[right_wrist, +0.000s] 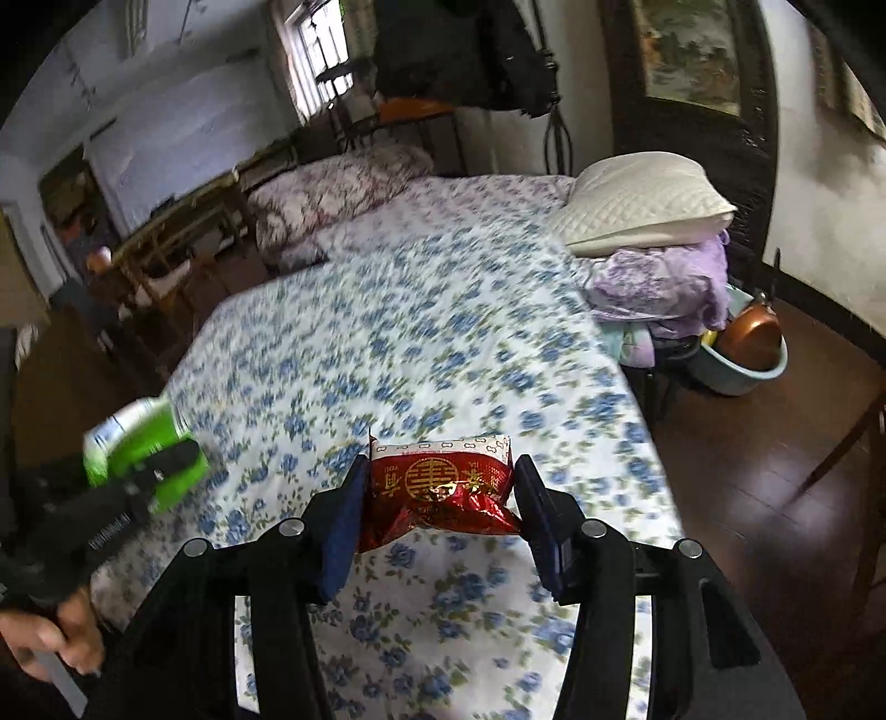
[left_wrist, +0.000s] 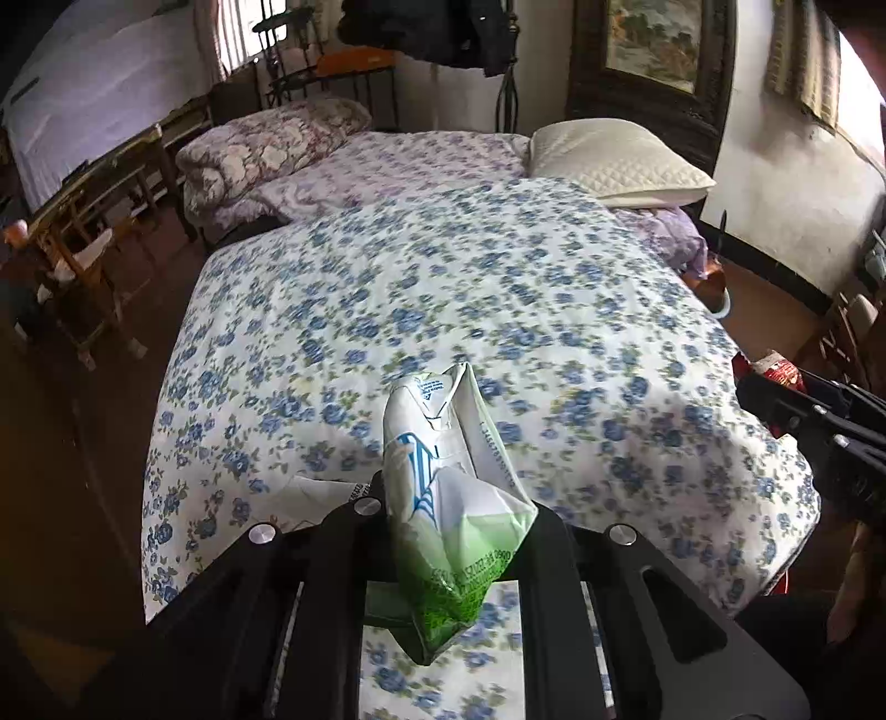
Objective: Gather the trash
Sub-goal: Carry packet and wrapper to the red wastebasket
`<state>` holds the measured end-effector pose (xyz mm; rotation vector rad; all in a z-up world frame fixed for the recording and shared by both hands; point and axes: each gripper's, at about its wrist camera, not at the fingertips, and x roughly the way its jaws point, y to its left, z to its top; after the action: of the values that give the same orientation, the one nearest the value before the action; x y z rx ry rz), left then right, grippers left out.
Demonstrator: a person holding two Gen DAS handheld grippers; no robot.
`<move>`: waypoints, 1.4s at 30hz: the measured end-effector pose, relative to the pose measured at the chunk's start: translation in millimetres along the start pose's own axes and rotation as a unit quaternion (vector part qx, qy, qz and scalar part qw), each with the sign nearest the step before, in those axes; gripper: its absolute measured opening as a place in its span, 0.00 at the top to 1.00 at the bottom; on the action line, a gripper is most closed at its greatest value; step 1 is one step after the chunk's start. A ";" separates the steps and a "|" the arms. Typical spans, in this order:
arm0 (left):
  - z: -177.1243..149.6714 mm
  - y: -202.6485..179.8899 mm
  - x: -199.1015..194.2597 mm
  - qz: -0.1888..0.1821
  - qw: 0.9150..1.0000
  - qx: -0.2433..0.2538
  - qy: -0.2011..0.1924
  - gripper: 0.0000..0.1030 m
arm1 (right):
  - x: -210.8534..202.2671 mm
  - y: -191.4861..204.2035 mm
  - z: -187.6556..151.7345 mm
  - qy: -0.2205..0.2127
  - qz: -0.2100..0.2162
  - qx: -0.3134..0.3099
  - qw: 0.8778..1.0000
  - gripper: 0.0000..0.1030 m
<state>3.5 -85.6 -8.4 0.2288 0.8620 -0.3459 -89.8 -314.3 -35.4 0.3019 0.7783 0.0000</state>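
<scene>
Left gripper [left_wrist: 443,531] clamps a green-white carton [left_wrist: 448,498] (crumpled), right gripper [right_wrist: 443,498] pinches a red wrapper [right_wrist: 443,493], frame centre, over the bed [left_wrist: 498,304].

Dim daylight, seemingly from the far window [right_wrist: 318,52]; motion-blurred bedspread [right_wrist: 421,332], fisheye-bent edges, dark corners.

Right gripper [right_wrist: 440,507]: black angular frame, round silver screw heads, dark blue pads [right_wrist: 340,531] lining both fingers. Left gripper [left_wrist: 454,526]: matching black frame, silver screws, white lettering along its side.
</scene>
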 end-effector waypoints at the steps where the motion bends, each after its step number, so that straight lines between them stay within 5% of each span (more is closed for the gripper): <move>1: 1.1 -4.9 -3.5 -0.004 1.000 0.003 -0.003 0.88 | -4.1 -6.6 -0.1 0.007 -0.001 0.005 1.000 0.50; 13: 11.8 -80.6 -29.4 -0.055 0.997 0.059 -0.012 0.87 | -62.6 -85.9 -17.1 -0.023 -0.027 0.055 0.998 0.50; 26: 4.9 -211.7 -42.9 -0.130 0.979 0.159 0.002 0.87 | -103.6 -187.1 -95.2 -0.004 -0.082 0.108 0.991 0.50; 32: -11.2 -282.6 -44.9 -0.181 0.961 0.209 0.029 0.87 | -112.4 -236.7 -144.9 0.027 -0.108 0.142 0.984 0.50; 42: -65.1 -415.7 -38.4 -0.280 0.906 0.293 0.121 0.87 | -99.5 -305.5 -243.1 0.114 -0.148 0.202 0.961 0.50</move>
<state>-225.9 -438.7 -43.7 0.5927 1.0461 -1.1414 -362.7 -552.6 -211.7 0.5765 1.0469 -0.4178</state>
